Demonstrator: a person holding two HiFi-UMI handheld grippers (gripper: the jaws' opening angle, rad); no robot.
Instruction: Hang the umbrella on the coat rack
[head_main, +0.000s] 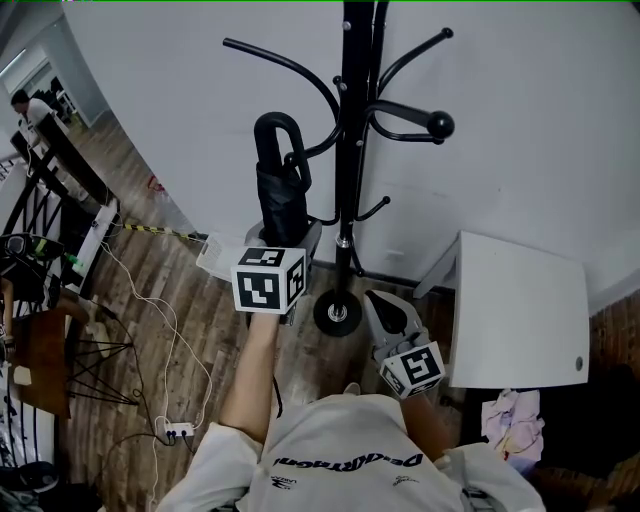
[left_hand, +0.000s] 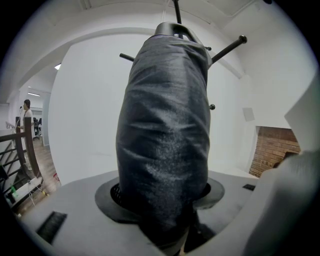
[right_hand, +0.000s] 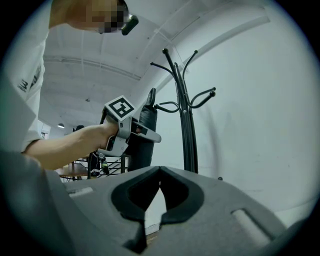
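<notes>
at the coat rack, an umbrella poised beside its hook

by the person's waist, the right gripper hangs idle, its jaws together with nothing between them. just ahead, the left gripper is clamped round the lower body of the folded black umbrella, holding it upright with the loop handle on top. the loop stands right beside a short hook on the left side of the rack. whether the hook's tip has entered the loop cannot be told from above. beyond the rack is a white wall, and a white cabinet stands to its right.

the step in hand looks to be threading the loop onto that hook. doing it well probably means bringing the loop's opening level with the upturned tip, then sliding it toward the pole until the hook is through. next comes lowering the umbrella until its weight sits in the hook's bend, and only then letting the jaws part. the umbrella is best kept upright, without pushing on the pole: the rack looks slender and could rock. the free right gripper could steady it.
</notes>
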